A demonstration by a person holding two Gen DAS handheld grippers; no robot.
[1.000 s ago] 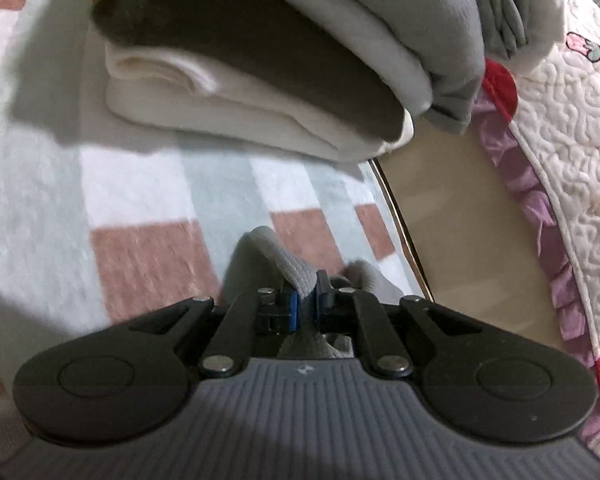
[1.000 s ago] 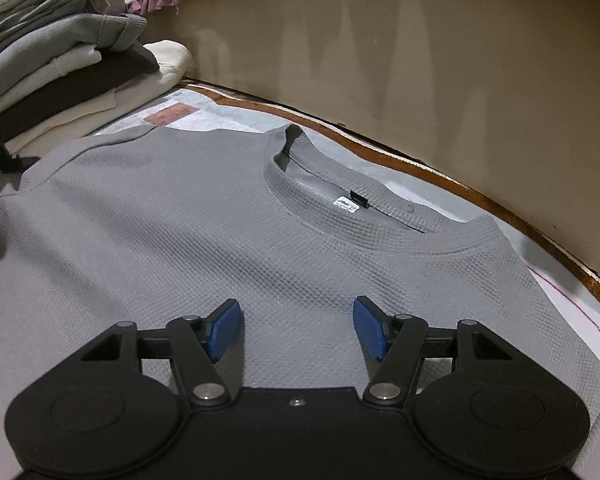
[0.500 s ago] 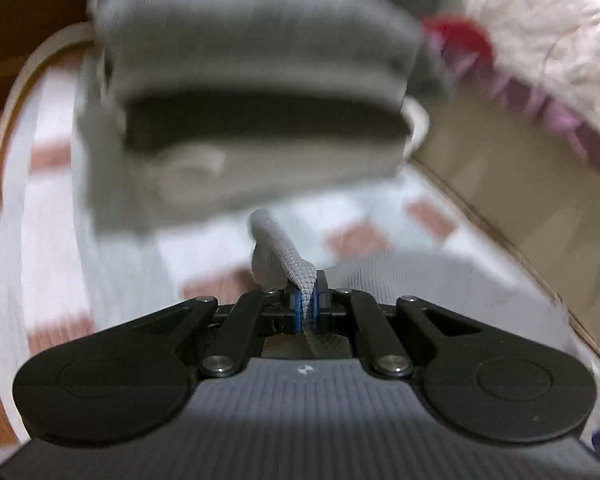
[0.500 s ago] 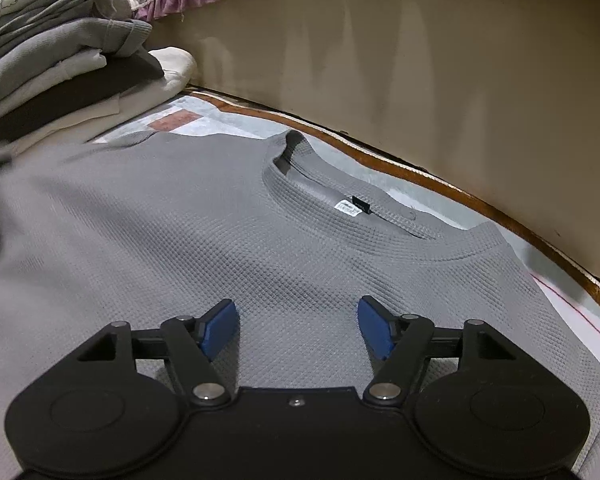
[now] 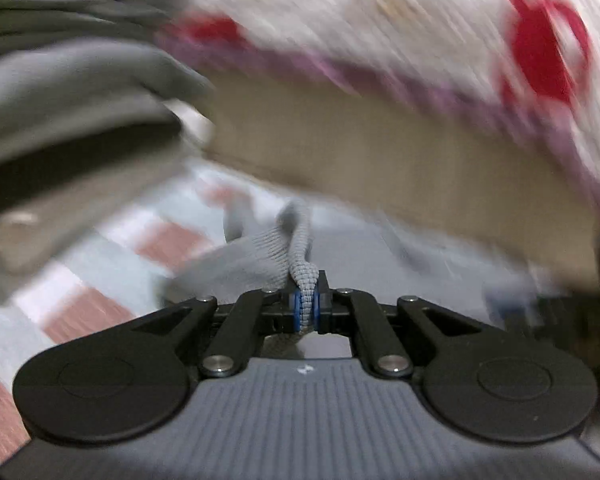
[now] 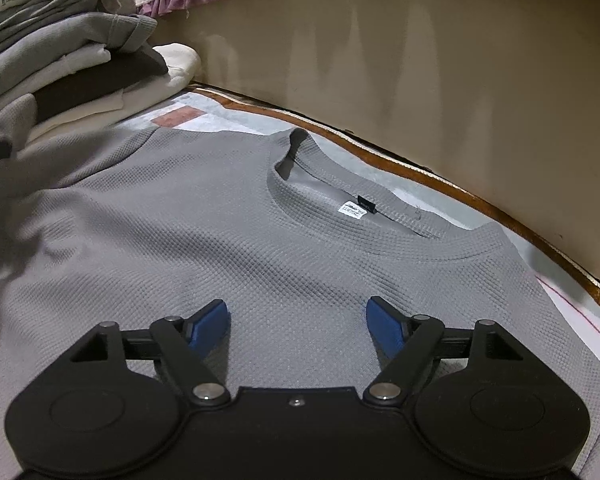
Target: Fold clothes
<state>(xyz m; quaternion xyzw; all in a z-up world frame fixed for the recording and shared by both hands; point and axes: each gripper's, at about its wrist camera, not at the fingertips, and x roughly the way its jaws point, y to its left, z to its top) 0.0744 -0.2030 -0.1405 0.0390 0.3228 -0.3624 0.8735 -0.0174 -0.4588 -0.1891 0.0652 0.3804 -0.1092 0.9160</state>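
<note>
a ribbed edge of the grey waffle-knit shirt [image 6: 228,240] is being pinched by the clenched left tool [image 5: 307,309]. the right tool [image 6: 296,322] is being held released above the chest, the collar lying straight ahead.

left gripper [image 5: 307,307] swung rightward, gray shirt [image 6: 260,248] sleeve dragged inward

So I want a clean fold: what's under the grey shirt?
The grey shirt lies on a checked blanket, which shows past the collar and right shoulder. Anything directly beneath the shirt is covered.
</note>
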